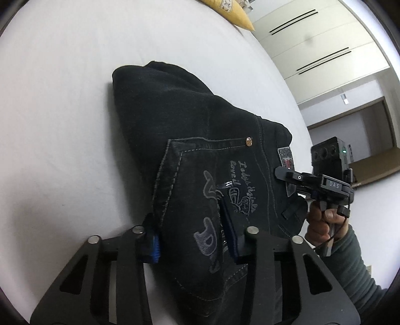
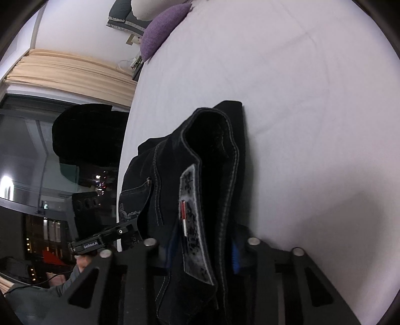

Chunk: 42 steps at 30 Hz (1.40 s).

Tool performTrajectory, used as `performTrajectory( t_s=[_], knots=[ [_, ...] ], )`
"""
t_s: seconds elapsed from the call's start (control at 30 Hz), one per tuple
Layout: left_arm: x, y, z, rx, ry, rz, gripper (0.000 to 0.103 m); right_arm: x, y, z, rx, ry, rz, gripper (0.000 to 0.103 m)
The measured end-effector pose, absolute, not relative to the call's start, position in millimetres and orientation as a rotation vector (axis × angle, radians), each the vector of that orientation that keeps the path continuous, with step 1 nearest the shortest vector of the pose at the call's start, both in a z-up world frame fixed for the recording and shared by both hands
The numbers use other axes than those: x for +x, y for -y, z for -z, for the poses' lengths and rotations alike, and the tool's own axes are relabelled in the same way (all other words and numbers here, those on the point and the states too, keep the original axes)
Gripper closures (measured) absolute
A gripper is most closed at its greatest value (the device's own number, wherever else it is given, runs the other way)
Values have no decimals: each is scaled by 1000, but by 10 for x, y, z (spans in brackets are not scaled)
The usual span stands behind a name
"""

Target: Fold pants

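Black jeans [image 1: 190, 120] lie bunched on a white bed [image 1: 62, 100]. In the left wrist view my left gripper [image 1: 191, 232] is shut on the seat of the jeans. Its blue pads [image 1: 153, 243] press the cloth at the embroidered back pocket [image 1: 220, 190]. In the right wrist view my right gripper [image 2: 203, 250] is shut on the waistband [image 2: 212, 140] beside the grey label patch [image 2: 193, 225], and the cloth hides most of its pads. Each view shows the other gripper at the jeans' side: the right gripper [image 1: 287, 180] in a hand, the left gripper [image 2: 125, 230].
A yellow pillow [image 1: 232, 12] lies at the bed's far end and a purple cushion [image 2: 162, 30] near its other corner. White wardrobe doors [image 1: 325, 50] stand beyond one bed edge. A dark window with a beige curtain [image 2: 62, 70] is beyond the other. White sheet [image 2: 312, 100] spreads around the jeans.
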<state>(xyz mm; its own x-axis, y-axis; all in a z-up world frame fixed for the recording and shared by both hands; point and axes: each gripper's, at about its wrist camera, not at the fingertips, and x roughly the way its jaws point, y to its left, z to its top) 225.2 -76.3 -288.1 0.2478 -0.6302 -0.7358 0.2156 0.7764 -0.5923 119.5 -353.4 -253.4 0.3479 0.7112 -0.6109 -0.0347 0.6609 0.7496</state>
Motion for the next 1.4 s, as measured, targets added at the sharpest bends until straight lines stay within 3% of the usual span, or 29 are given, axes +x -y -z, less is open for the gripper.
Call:
performTrajectory(
  t_s=[0.2,0.63,1.13,1.23,1.27,1.3,1.4],
  knots=[
    [2226,798,2687,-376,-1121,592,80,1081,3453,2258,652,-1067,-500,82],
    [2341,296,2167,-284,-970,496,80,1841,2854,1724,573,-996,-592,82],
    [3075,228,2267,-238,-986,412,80,3181,2586,1993,641,-1039,-591,82],
    [3222,270,2499,-231,-1023,390,74,3214,2687,2237,667,-1067,-557,82],
    [3282,225,2587,-246,-1028,374,61,3203,2721,2326,670,-1075,-545,80],
    [3284,174,2633,-269,-1018,370,58,3169,2747,2408,664,-1080,-531,77],
    [3232,113,2682,-305,-960,390,56,3069,2844,2520,724,-1035,-566,76]
  ],
)
